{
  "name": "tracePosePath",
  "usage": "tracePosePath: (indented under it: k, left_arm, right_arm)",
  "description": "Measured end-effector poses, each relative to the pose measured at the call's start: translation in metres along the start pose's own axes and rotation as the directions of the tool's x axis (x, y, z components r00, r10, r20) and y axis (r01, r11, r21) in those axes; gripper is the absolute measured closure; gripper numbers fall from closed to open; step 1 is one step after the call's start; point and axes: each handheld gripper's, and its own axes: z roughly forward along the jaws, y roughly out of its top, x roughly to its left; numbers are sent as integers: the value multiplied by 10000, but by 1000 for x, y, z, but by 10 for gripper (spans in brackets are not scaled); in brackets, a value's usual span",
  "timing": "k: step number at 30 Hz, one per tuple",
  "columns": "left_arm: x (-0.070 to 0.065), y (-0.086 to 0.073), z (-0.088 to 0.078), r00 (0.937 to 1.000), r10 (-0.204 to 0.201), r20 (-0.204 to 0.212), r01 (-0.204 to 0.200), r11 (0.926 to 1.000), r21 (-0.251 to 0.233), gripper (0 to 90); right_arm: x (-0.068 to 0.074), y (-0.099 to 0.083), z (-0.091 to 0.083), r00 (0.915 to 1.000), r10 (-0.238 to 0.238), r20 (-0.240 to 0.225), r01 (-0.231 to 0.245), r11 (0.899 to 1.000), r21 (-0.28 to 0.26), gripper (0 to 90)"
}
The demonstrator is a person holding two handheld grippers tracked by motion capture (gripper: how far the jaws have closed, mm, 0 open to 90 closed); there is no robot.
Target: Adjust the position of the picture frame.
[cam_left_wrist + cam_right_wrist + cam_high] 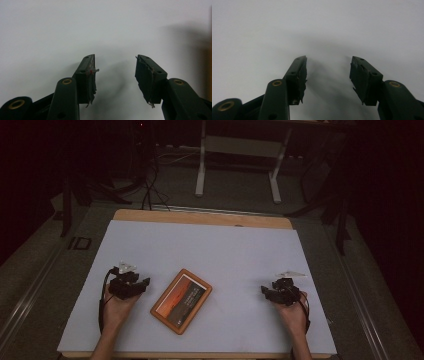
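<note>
Both hands rest low near the front edge of the white worktop [225, 245]. The left gripper [142, 285] and right gripper [266, 291] have jaws apart, holding nothing. The book [181, 300] lies tilted between them, closer to the left gripper, with bare worktop beyond.

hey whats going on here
A person sits at a white table with a two-jaw gripper in each hand. The left gripper rests just left of an orange-framed book lying flat; the right gripper sits farther off to the right. Both have open jaws with nothing between them; the book is untouched.
</note>
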Motion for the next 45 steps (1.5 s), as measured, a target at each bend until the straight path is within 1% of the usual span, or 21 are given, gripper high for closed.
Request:
tracePosePath:
  k: [2,5,6,7,8,9,10,11,12,15,19,23,25,26,28,31,32,39,40,44,45]
  left_arm:
    - [-2,1,-3,9984,415,394,-412,9991,-77,507]
    - [-6,3,-7,9913,968,891,-954,9952,-198,500]
    - [-7,3,-8,9880,1056,1124,-1032,9943,-270,498]
    - [-7,3,-8,9880,1056,1124,-1032,9943,-270,498]
    - [-10,4,-9,9809,1268,1473,-1227,9918,-366,496]
    - [-10,4,-9,9809,1268,1473,-1227,9918,-366,494]
    - [-12,5,-11,9763,1420,1634,-1369,9897,-417,494]
    - [-12,5,-11,9763,1420,1634,-1369,9897,-417,491]
    - [-13,6,-12,9727,1477,1789,-1415,9888,-467,488]
    - [-14,7,-13,9682,1516,1991,-1455,9883,-450,485]
    - [-16,8,-15,9615,1660,2191,-1589,9860,-497,485]
    - [-19,8,-15,9559,1838,2290,-1762,9829,-532,485]
    - [-21,8,-14,9528,1946,2332,-1884,9809,-488,479]
    - [-21,8,-14,9528,1946,2332,-1884,9809,-488,478]
    - [-22,8,-15,9481,2056,2427,-1986,9786,-535,478]
    - [-22,8,-16,9465,2084,2464,-1997,9780,-603,477]
    - [-22,9,-16,9439,2085,2560,-1984,9780,-651,477]
    - [-23,8,-15,9378,2173,2707,-2070,9761,-664,468]
    - [-24,8,-15,9326,2281,2797,-2187,9736,-648,468]
    - [-27,8,-14,9237,2423,2968,-2344,9701,-627,459]
    - [-27,8,-14,9237,2423,2968,-2344,9701,-627,458]
  right_arm:
    - [7,1,-1,9992,-338,-206,337,9994,-29,480]
    - [16,3,-4,9975,-622,-336,617,9980,-139,482]
    - [18,4,-6,9970,-664,-410,656,9976,-222,482]
    - [21,5,-7,9964,-689,-492,676,9974,-266,484]
    - [24,6,-9,9959,-700,-572,682,9971,-324,484]
    - [24,6,-9,9959,-700,-572,682,9971,-324,484]
    - [30,8,-10,9942,-769,-754,740,9965,-399,486]
    - [30,8,-10,9942,-769,-754,740,9965,-399,486]
    - [35,9,-12,9914,-891,-956,852,9954,-440,504]
    - [44,12,-13,9846,-1182,-1289,1155,9929,-289,568]
    - [51,13,-14,9775,-1416,-1564,1380,9899,-335,586]
    - [56,14,-16,9733,-1425,-1797,1371,9896,-426,584]
    - [62,15,-17,9683,-1465,-2023,1395,9890,-483,575]
    - [62,15,-17,9683,-1465,-2023,1395,9890,-483,575]
    - [67,15,-17,9655,-1562,-2081,1506,9877,-428,559]
    - [70,15,-17,9653,-1605,-2060,1551,9870,-423,542]
    - [73,16,-17,9626,-1647,-2149,1590,9863,-436,537]
    - [80,16,-15,9536,-1763,-2442,1731,9843,-345,502]
    - [81,16,-14,9518,-1745,-2524,1724,9846,-304,494]
    - [88,15,-13,9461,-1642,-2792,1631,9862,-274,451]
    - [90,15,-13,9434,-1638,-2883,1628,9863,-278,443]
